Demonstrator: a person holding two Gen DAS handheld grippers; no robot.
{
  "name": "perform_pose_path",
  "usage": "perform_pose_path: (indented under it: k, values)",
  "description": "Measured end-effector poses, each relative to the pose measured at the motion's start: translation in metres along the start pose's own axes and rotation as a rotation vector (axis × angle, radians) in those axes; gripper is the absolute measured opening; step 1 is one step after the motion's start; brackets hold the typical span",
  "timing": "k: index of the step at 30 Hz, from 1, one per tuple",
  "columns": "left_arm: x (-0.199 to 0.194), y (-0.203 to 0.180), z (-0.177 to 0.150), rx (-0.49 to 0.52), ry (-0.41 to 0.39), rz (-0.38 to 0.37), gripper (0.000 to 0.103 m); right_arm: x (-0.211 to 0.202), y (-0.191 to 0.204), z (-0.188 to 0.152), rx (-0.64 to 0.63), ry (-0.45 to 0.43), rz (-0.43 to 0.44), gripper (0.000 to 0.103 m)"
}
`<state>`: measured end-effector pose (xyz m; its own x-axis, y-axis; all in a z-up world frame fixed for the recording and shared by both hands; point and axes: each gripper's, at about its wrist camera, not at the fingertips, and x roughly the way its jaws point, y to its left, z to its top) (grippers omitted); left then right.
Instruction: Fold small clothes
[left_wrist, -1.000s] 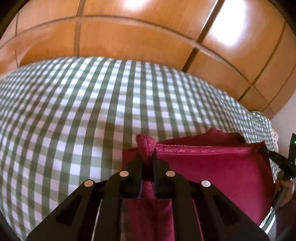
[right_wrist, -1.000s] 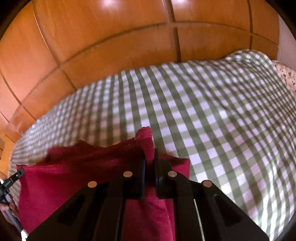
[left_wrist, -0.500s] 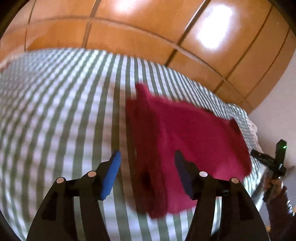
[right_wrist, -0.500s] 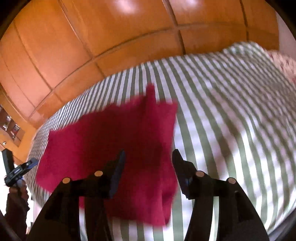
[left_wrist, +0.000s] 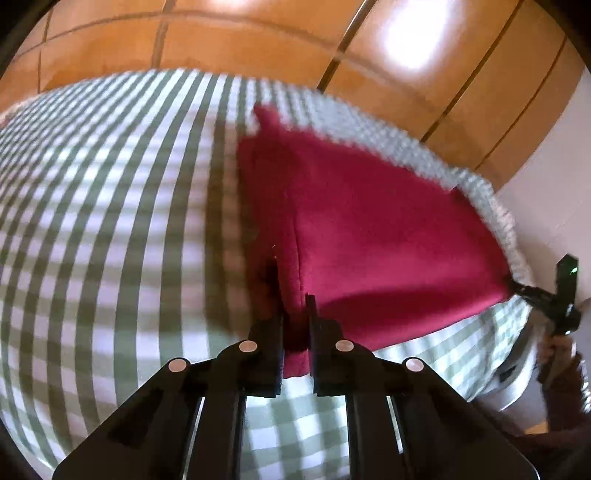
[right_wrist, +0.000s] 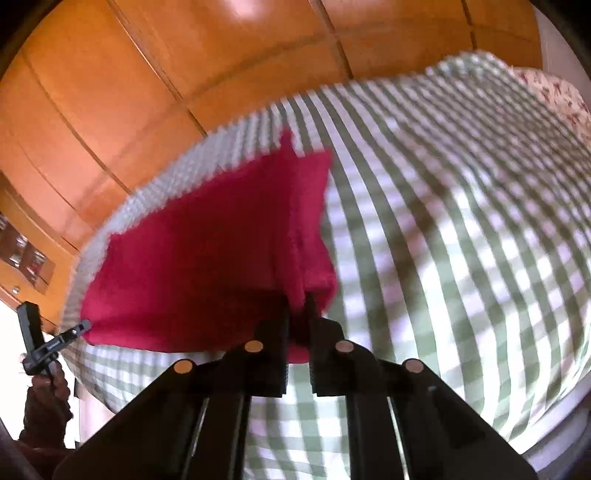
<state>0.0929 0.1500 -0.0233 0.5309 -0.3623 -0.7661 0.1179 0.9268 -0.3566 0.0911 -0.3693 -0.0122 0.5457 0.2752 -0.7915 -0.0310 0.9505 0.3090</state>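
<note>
Background: orange-brown wooden panels (left_wrist: 229, 40) with dark seams fill the top of both views; a pale wall shows at the far right of the left wrist view.
Surface: a green-and-white checked cloth (left_wrist: 110, 221) covers what looks like a bed or padded bench; which of the two cannot be told. Both views are blurred by motion.
Garment: a dark red cloth (left_wrist: 388, 236) lies spread on the checked cloth, one small pointed corner sticking up at its far edge. Its near edge is lifted at both near corners.
Left tongs: the left tongs (left_wrist: 295, 314) are clenched on the near left corner of the dark red cloth, with red fabric pressed between the two black fingers and a fold running up from them.
Right tongs: the right tongs (right_wrist: 297, 314) are likewise clenched on the near right corner of the dark red cloth (right_wrist: 207, 258), fabric bunched between the fingers.
Cross view, left camera: the right tongs (left_wrist: 517, 287) appear at the right edge, their tip touching the cloth's corner, with the person's hand (left_wrist: 554, 347) below.
Cross view, right camera: the left tongs (right_wrist: 82, 326) appear at the left edge, tip at the cloth's corner, held by the other hand (right_wrist: 48, 384).
Other fabric: a floral-patterned fabric (right_wrist: 554, 96) sits at the upper right, beside the checked cloth.
</note>
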Motion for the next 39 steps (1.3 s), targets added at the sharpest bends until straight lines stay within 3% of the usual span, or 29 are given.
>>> perform_pose_path:
  k: [2, 3, 4, 5, 6, 7, 10, 13, 22, 27, 32, 39]
  values:
    - [-0.003, -0.003, -0.001, -0.008, -0.015, 0.029, 0.018, 0.004, -0.002, -0.004, 0.007, -0.012, -0.003, 0.009]
    - [-0.009, -0.006, 0.000, -0.010, -0.030, 0.042, 0.031, -0.001, -0.002, -0.003, 0.019, -0.031, 0.002, 0.011]
    - [-0.017, -0.007, 0.001, -0.010, -0.053, 0.052, 0.052, -0.007, -0.002, -0.004, 0.021, -0.050, -0.004, 0.021]
    - [-0.026, -0.009, 0.003, -0.010, -0.089, 0.069, 0.060, -0.014, -0.002, -0.003, 0.016, -0.072, -0.028, 0.031]
    - [-0.035, -0.010, 0.005, -0.010, -0.127, 0.079, 0.063, -0.022, 0.000, -0.003, 0.006, -0.094, -0.056, 0.036]
    - [-0.040, -0.010, 0.007, -0.004, -0.146, 0.075, 0.063, -0.028, 0.002, -0.003, 0.000, -0.109, -0.066, 0.042]
    - [-0.053, -0.016, 0.015, 0.005, -0.202, 0.053, 0.063, -0.040, 0.019, 0.003, -0.030, -0.156, -0.036, 0.049]
    - [-0.047, -0.028, 0.027, 0.043, -0.220, 0.049, 0.063, -0.030, 0.044, 0.017, -0.079, -0.159, 0.003, 0.059]
    - [0.016, -0.070, 0.066, 0.103, -0.131, 0.042, 0.063, 0.049, 0.133, 0.062, -0.271, -0.040, 0.122, 0.060]
    - [0.060, -0.073, 0.091, 0.134, -0.106, 0.111, 0.063, 0.100, 0.159, 0.095, -0.343, 0.032, 0.071, 0.060]
    - [0.100, -0.044, 0.108, 0.080, -0.093, 0.232, 0.063, 0.150, 0.154, 0.129, -0.322, 0.045, -0.043, 0.062]
    - [0.092, -0.046, 0.109, 0.064, -0.117, 0.256, 0.063, 0.167, 0.147, 0.140, -0.291, -0.009, -0.073, 0.064]
